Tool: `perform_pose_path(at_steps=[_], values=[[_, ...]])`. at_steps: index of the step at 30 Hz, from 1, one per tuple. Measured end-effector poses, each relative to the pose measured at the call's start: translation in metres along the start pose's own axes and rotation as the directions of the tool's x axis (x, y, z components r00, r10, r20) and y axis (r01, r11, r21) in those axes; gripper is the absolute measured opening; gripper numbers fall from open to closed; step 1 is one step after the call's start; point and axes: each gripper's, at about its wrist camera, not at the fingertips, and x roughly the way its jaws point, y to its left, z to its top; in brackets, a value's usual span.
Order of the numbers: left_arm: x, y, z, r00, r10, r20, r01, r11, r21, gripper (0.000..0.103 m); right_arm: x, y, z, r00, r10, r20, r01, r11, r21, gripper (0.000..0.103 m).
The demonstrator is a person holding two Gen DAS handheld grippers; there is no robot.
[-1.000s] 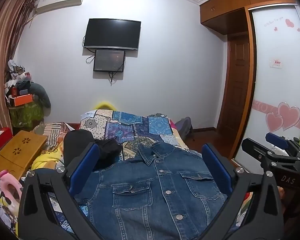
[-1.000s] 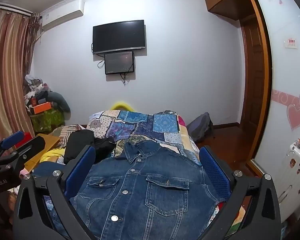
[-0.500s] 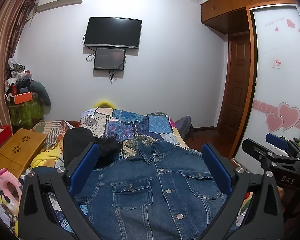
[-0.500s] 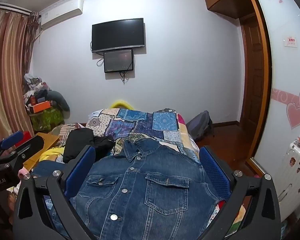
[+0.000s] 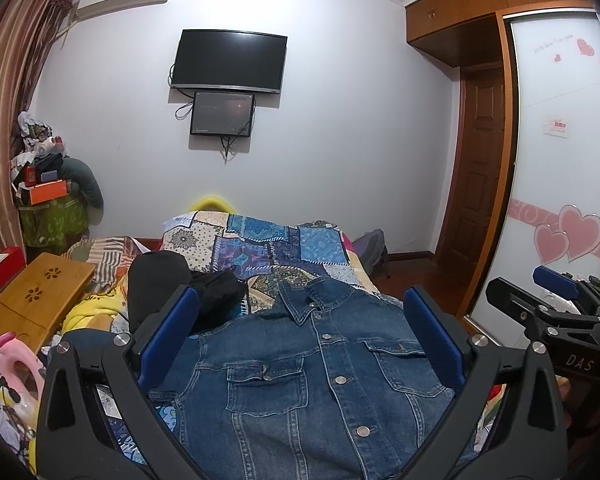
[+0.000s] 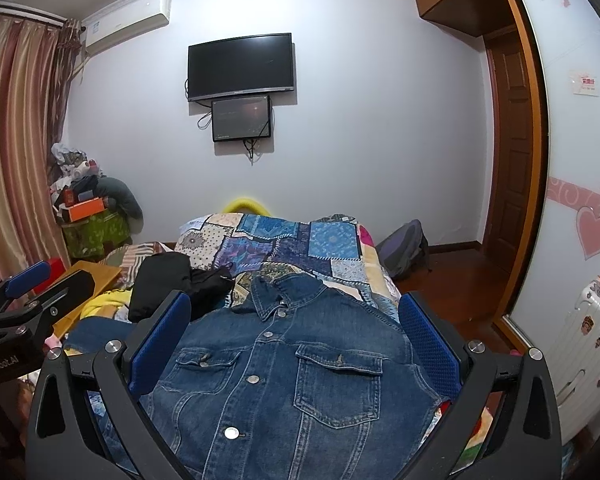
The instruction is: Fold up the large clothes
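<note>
Patchwork bed (image 5: 260, 240) fills mid-frame; left gripper (image 5: 300, 340) and right gripper (image 6: 296, 336) hover level above the denim jacket (image 6: 292, 380), jaws spread wide, holding nothing

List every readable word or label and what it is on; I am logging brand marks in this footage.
"DAS": on the right gripper body, left wrist view.
"GenRobot.AI" (first letters cut off): on the left gripper body, right wrist view.
Too small or blurred: air conditioner label, wardrobe door script and sticker.
</note>
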Motion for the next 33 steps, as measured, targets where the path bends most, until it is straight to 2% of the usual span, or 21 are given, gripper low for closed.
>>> perform_pose_path(at_steps=[33], values=[[0.003, -0.0038, -0.0094, 1.0, 0.006, -0.012, -0.006, 1.0, -0.006, 0.103, 0.0037, 0.0021, 0.0007, 1.0, -0.001, -0.017, 0.001, 1.0, -0.005, 0.103]])
